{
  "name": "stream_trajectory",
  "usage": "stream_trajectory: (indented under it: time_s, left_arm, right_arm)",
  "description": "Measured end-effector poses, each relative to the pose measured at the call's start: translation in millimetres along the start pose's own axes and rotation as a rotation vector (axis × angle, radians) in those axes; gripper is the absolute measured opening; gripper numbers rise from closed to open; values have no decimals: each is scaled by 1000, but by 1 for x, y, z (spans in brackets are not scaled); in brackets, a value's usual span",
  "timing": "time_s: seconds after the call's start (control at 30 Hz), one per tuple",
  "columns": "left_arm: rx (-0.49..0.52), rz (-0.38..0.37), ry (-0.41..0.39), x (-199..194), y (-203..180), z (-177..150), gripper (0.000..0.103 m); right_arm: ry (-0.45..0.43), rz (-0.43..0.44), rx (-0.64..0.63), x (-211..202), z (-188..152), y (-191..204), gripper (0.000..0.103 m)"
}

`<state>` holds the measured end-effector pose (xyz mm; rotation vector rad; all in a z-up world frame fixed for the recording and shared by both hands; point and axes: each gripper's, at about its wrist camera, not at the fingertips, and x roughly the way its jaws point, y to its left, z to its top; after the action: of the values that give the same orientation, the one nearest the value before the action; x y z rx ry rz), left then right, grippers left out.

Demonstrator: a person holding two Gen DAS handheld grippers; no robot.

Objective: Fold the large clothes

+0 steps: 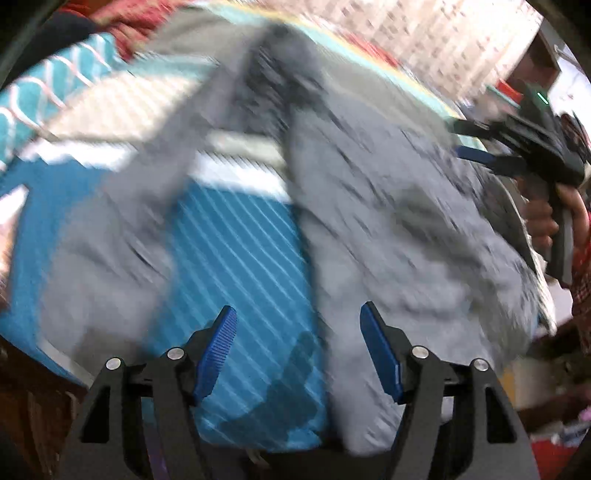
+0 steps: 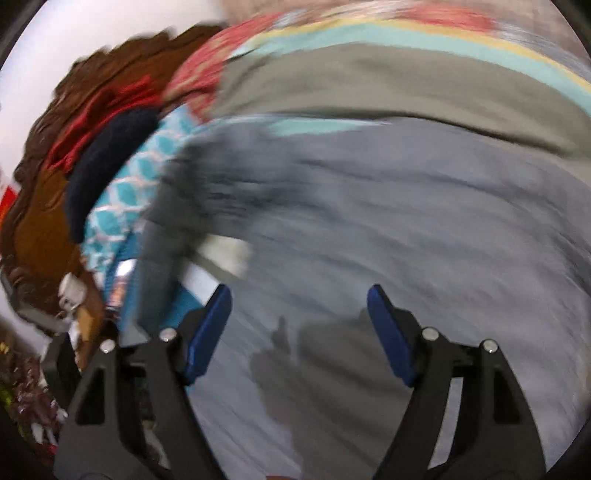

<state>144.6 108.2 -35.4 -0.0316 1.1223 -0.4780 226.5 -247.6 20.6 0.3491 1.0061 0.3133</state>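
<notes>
A large grey garment (image 1: 399, 229) lies spread over a blue striped bedspread (image 1: 236, 266); a sleeve or fold reaches left across the bed. My left gripper (image 1: 298, 314) is open and empty, low over the garment's near edge. My right gripper (image 2: 299, 295) is open and empty above the grey cloth (image 2: 406, 229). In the left wrist view the right gripper (image 1: 465, 140) shows at the far right, held in a hand, its jaws apart over the garment's edge. Both views are motion-blurred.
A teal patterned pillow (image 2: 122, 199) and a dark blue cushion (image 2: 103, 170) lie at the bed's head beside a carved brown headboard (image 2: 44, 206). An olive and teal striped blanket (image 2: 369, 85) lies beyond the garment. Red cloth (image 1: 140, 26) sits at the far corner.
</notes>
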Motion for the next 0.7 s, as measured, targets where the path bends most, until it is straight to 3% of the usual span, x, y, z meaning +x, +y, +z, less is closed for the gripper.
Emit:
stream_trajectory:
  time_s: [0.17,0.27,0.37,0.47,0.5,0.53,0.57,0.6,0.7]
  left_arm:
    - [19,-5,107,17,-25,-33,69]
    - [-22,-28,141,21,-15,-44,74]
    - [-91,-86,181,26,-4,-52,76]
    - [-165,-151,226,28,-4,-58,75]
    - [-181,-179,242,29,-7,-57,61]
    - [-188,-189,253,31,-10,-57,39]
    - [-188,-181,260,31,-13,-55,28]
    - [-183,-171,257,27,-16,-49,14]
    - [-182,-178,178,7,-29,-24,9]
  right_arm:
    - [-122,-185,180,-116,-95,-97,75]
    - [-119,-228,232,-145,-145,-126,77]
    - [-98,-202,300,-149,-197,-148,77]
    - [-88,-88,373,-136,-225,-159,76]
    - [-79,-38,379,-130,-231,-156,63]
    - [-55,19,369,-122,-234,-151,31]
    - [-41,24,340,-118,-233,-142,12]
    - [-51,30,323,-119,-229,-131,7]
    - [-169,98,258,-155,-209,-105,6]
